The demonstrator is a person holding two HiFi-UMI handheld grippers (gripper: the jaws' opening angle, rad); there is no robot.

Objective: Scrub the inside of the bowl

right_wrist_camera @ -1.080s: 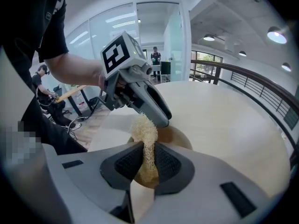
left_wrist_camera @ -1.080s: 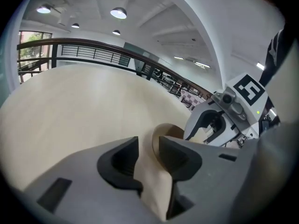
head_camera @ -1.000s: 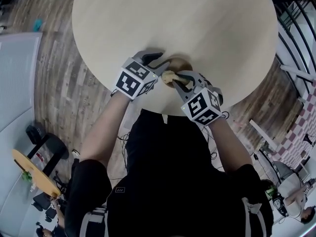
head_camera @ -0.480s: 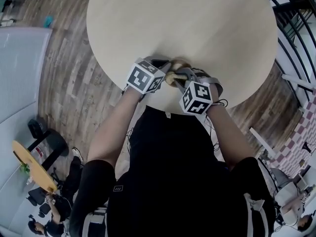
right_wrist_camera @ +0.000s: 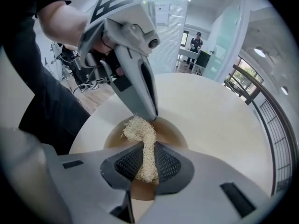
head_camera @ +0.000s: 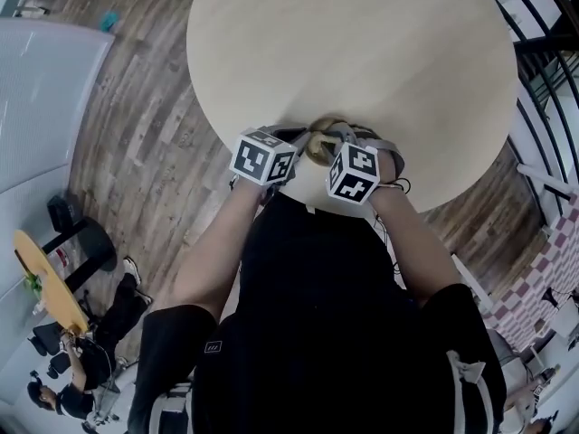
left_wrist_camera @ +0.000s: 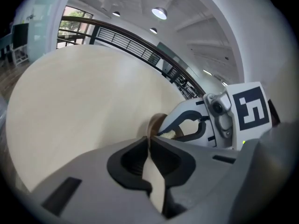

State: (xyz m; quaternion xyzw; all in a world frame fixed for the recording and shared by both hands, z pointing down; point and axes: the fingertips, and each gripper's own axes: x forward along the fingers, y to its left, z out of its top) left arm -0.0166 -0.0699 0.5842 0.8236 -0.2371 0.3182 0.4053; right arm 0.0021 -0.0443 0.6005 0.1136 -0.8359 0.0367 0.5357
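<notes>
Near edge of the round beige table (head_camera: 362, 52): my L gripper (left_wrist_camera: 149, 141), jaws just closed, pinched the rim of the small brown bowl (right_wrist_camera: 170, 127) to steady it. R gripper (right_wrist_camera: 145, 164) clamped a pale fibrous scrubber (right_wrist_camera: 142, 143) over the inside.

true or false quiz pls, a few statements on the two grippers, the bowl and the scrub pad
1. The right gripper clamps a pale fibrous scrub pad between its jaws. True.
2. The left gripper has its jaws wide apart. False: they have just been closing and now pinch the rim of the brown wooden bowl.
3. The bowl sits at the middle of the round light wooden table. False: it sits near the table edge closest to the person.
4. The scrub pad's free end reaches over the bowl's inside. True.
</notes>
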